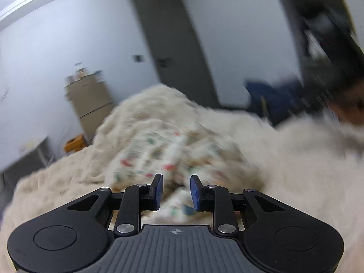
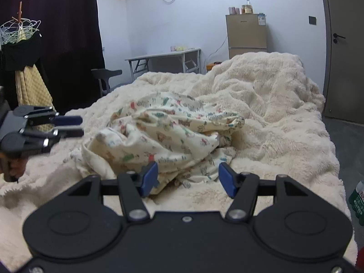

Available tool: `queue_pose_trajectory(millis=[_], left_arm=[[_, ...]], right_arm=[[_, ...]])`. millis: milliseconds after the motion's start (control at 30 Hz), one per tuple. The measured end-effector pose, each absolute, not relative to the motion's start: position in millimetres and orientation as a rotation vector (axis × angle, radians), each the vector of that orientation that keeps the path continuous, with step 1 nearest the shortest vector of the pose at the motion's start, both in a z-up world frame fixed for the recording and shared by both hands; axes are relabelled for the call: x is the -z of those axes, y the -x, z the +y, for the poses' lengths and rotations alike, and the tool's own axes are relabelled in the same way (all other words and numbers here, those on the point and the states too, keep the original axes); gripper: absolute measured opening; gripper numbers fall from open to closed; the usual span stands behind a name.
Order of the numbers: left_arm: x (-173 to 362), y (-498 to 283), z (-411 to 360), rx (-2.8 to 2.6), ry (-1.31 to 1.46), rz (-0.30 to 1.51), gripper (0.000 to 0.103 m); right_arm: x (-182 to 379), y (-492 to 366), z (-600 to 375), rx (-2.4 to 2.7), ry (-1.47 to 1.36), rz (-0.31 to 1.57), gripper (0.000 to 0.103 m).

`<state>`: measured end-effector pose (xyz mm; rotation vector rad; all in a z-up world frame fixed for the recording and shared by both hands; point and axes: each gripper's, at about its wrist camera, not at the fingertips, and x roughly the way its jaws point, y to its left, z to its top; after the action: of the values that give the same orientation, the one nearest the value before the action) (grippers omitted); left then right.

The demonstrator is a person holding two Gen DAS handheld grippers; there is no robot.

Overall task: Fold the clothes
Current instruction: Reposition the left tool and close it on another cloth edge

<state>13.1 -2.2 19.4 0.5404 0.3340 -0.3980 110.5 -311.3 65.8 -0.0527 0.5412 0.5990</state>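
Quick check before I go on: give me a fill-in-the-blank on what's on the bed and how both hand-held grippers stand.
1. The printed garment lies ____ on the fluffy cream blanket.
2. Nothing is between the pads of the right hand-held gripper, so it is ____.
3. In the right wrist view, the left hand-held gripper hovers at the picture's ____ edge.
4. On the fridge stands a ____.

Missing words: crumpled; open; left; jar

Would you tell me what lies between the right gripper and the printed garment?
Only bare fleece blanket, in the right wrist view; the right gripper is open just short of the printed garment.
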Motion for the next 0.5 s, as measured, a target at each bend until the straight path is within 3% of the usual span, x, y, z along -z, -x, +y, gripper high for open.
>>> queue_pose_trajectory(millis=[67, 133, 300, 500], left_arm=[[-10, -15, -5, 0.418, -0.558, 0.351, 0.047], [-2, -14, -6, 0.431, -0.569, 0.368, 0.056], [5, -26, -12, 0.436, -0.507, 0.397, 0.058], [9, -25, -3, 0.425, -0.474, 0.408, 0.063]], right_arm=[[-61, -112, -311, -0.583, 0.072, 0.551, 0.058], [-58, -113, -311, -0.580, 0.074, 0.556, 0.058], [-57, -111, -313, -0.597, 0.056, 0.553, 0.059], [-57, -110, -311, -0.605, 0.055, 0.549, 0.066]])
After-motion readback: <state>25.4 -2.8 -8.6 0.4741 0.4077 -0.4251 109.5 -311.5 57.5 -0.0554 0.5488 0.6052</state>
